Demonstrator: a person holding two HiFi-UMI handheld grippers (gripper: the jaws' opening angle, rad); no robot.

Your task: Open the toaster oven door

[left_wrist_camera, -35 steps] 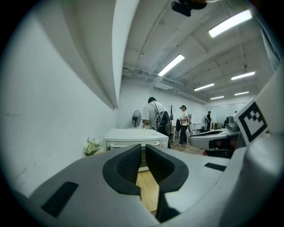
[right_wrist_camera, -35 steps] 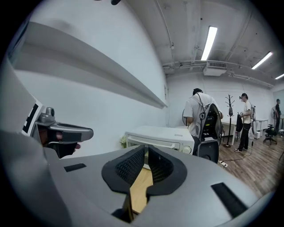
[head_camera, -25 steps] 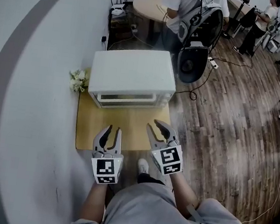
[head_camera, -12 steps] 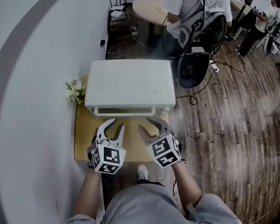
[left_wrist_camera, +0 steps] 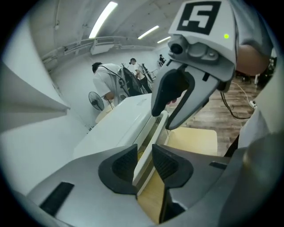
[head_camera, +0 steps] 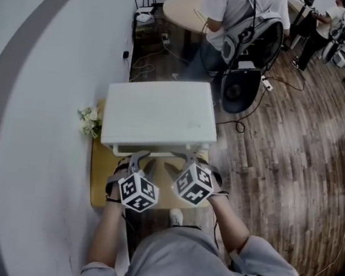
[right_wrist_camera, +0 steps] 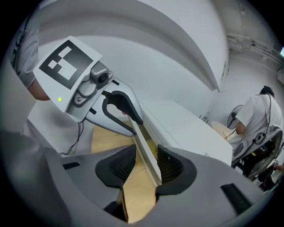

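A white toaster oven [head_camera: 160, 113] stands on a wooden board [head_camera: 101, 178] against the wall. Its long white door handle [left_wrist_camera: 148, 142] runs along the top of the front. My left gripper [head_camera: 141, 157] is at the handle's left part, open, with the bar lying between its pads [left_wrist_camera: 123, 162]. My right gripper [head_camera: 185, 161] is at the right part; its jaws are opening, and the handle [right_wrist_camera: 144, 144] passes between them, nearer the right pad. Each gripper view shows the other gripper, the right gripper [left_wrist_camera: 163, 119] and the left gripper [right_wrist_camera: 133, 124], straddling the same bar.
A small bunch of white flowers [head_camera: 88, 121] sits at the oven's left, by the curved wall. Behind the oven are a round table [head_camera: 184, 3], a black chair [head_camera: 252, 37] and seated people. Cables trail over the wooden floor [head_camera: 284, 149] on the right.
Both grippers have moved forward from the board's near edge to the oven's front and now straddle the door handle. The right gripper's jaws have widened.
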